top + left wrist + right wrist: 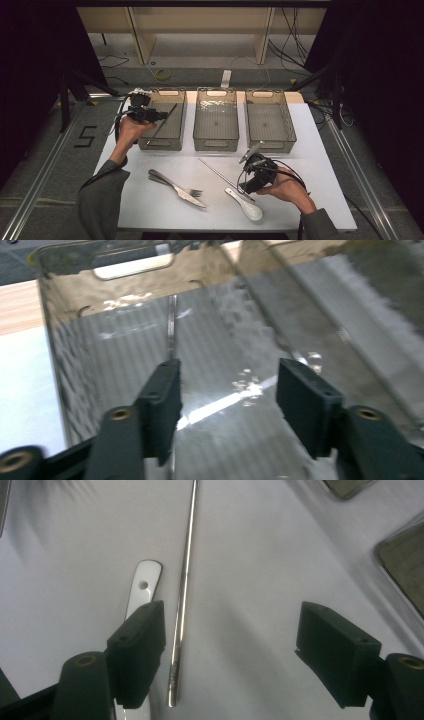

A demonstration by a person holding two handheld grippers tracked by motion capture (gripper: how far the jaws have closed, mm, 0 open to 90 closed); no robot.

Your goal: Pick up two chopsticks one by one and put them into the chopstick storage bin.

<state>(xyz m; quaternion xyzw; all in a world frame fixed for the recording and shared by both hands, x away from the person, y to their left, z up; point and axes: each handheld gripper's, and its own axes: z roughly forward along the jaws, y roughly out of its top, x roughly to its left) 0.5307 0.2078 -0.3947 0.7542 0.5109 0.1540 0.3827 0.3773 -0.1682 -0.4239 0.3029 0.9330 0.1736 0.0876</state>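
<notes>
We hold the left gripper [161,116] with its jaws apart over the leftmost of three clear, ribbed plastic bins [176,136], where one thin steel chopstick [162,124] lies slanted inside, its lower end hidden behind a jaw in the left gripper view. Our right gripper [251,153] gapes wide over a second shiny chopstick [182,595] on the white table [150,200], untouched. Beside it lie one glossy white ceramic spoon [245,204], its bowl cut off in the right gripper view, and what looks like a metal fork and knife [177,187] overlapping, hard to separate.

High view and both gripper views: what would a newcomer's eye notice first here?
Three clear bins stand in a row at the far side of the white table. The left gripper hangs open over the left bin, where a thin metal chopstick lies. Near the front, the open right gripper hovers over another chopstick beside a white spoon, with two forks to their left.
</notes>
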